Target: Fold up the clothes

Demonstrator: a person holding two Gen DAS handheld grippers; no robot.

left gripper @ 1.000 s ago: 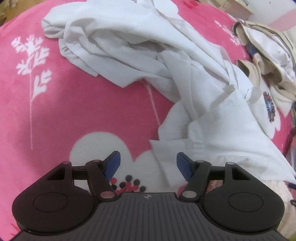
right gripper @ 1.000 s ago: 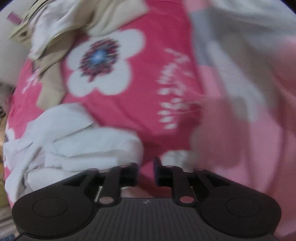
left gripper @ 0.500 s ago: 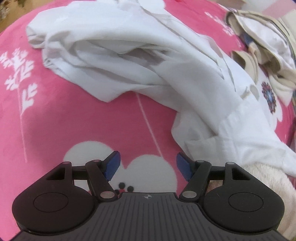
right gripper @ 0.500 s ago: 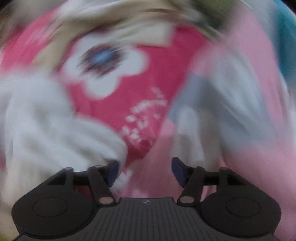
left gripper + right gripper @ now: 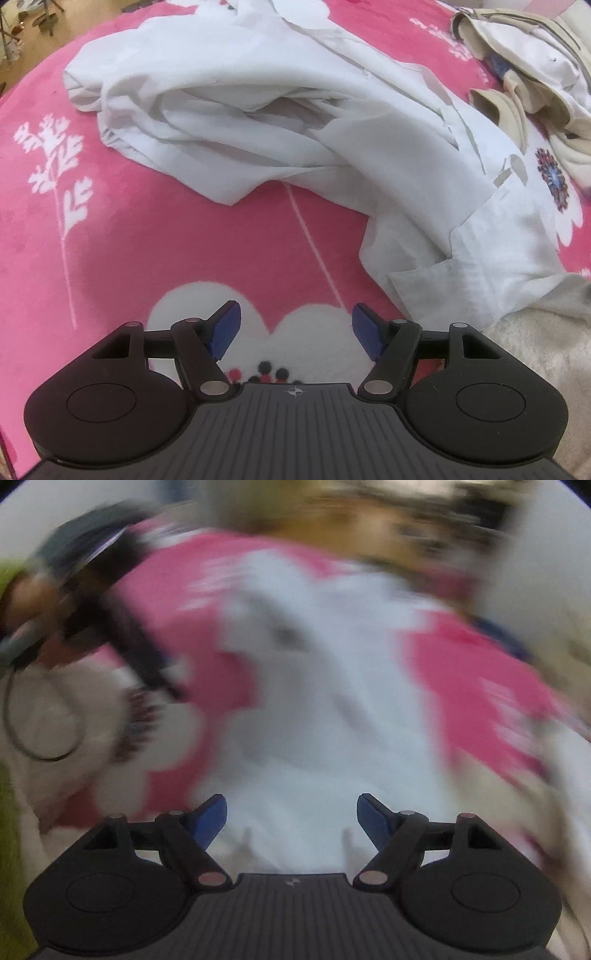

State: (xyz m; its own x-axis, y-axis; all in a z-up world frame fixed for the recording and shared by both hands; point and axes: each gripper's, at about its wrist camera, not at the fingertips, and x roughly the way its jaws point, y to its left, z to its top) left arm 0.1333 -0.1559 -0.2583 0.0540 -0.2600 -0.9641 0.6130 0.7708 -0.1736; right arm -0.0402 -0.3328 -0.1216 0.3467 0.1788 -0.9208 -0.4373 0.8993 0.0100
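- I judge I am at the very start of the fold: the white garment (image 5: 295,122) lies crumpled in a heap, across the upper middle of the left wrist view, nothing smoothed or squared yet.
- It rests on the pink flowered blanket (image 5: 147,240), which fills the lower and left parts of that frame.
- My left gripper (image 5: 295,328) hangs at lower centre with its jaws well apart and nothing between them, over a white flower on the blanket, short of the cloth.
- My right gripper (image 5: 291,812) is opening its jaws; the view is heavily blurred, white cloth (image 5: 325,701) lies beyond them, but the pads do not press on it.
- Next, I reckon each gripper needs an edge or corner of the garment, to pull it out flat.
- Count: two grippers, one white garment in hand, and one beige and white pile of clothing (image 5: 532,66) at upper right; how many pieces are in it I cannot tell.
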